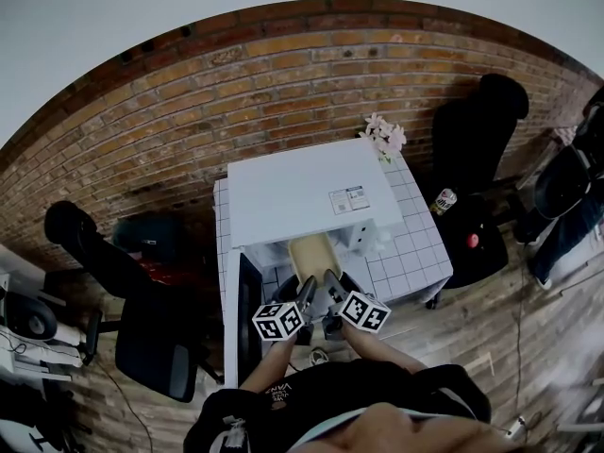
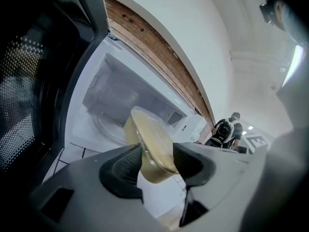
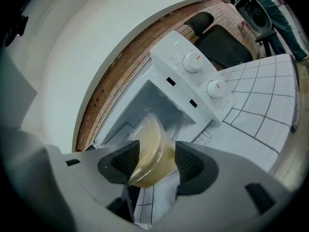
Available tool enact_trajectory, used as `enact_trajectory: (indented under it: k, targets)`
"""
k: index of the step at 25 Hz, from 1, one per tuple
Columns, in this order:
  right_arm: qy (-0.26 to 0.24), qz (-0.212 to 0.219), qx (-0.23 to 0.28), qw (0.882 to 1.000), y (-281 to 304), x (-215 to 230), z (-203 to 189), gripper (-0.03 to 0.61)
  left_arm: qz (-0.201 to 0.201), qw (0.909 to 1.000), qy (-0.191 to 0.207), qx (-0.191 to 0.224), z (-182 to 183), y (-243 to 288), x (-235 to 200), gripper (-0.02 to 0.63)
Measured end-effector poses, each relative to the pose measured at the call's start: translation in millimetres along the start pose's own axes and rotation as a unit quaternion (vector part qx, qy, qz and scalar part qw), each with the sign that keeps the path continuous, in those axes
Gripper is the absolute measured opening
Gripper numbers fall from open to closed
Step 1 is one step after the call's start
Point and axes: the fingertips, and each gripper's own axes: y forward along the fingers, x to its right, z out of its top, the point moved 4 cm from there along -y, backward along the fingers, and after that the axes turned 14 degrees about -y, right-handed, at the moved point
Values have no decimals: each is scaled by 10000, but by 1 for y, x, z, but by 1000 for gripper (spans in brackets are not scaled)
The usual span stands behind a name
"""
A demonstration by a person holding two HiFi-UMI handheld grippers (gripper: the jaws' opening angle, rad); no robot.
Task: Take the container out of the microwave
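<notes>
Holding the container (image 1: 313,253) between both grippers, at the mouth of the open microwave (image 1: 302,192). From the head view it sits just forward of the microwave's top front edge, off the tiled table (image 1: 415,243).

Container: shallow, translucent, with a clear lid. It's filled with something pale beige-yellow; can't tell if that's liquid or solid. It's seen edge-on and tilted in both gripper views.

Left gripper (image 1: 307,286): jaws clamped on the container's near left edge, with the rim and lid (image 2: 149,149) sandwiched between the ribbed pads (image 2: 123,166). The jaws stand fairly wide because of the thickness they bite on.

Right gripper (image 1: 330,279): same story on the right edge. The pads (image 3: 193,163) press on either side of the container wall (image 3: 152,151).

Microwave door (image 1: 247,319) is swung open to the left; its mesh window (image 2: 29,81) fills the left of the left gripper view. The white cavity (image 2: 111,95) is behind the container, with the glass turntable (image 2: 104,127) on its floor. The right gripper view shows the control panel with two knobs (image 3: 192,62), one above the other (image 3: 216,88).

Flowers (image 1: 384,135) are at the table's back corner, against the brick wall (image 1: 283,74).
</notes>
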Motion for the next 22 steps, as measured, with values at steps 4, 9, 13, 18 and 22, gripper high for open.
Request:
enact_trajectory:
  k: [4, 9, 13, 18, 22]
  targets:
    - [-51, 149, -69, 9999, -7, 2, 4, 224, 66, 9999, -22, 75, -6, -3, 8, 207]
    - [-87, 345, -196, 9992, -19, 4, 11, 224, 184, 9995, -87, 240, -16, -9, 22, 207]
    - [-114, 486, -299, 9983, -30, 9, 12, 224, 271, 9989, -136, 346, -28, -14, 33, 207]
    - [-218, 636, -382, 9970, -43, 18, 14, 224, 386, 9979, -157, 491, -41, -19, 46, 207]
    - [-245, 753, -453, 9958, -55, 24, 14, 224, 470, 9970, -181, 592, -53, -23, 56, 207]
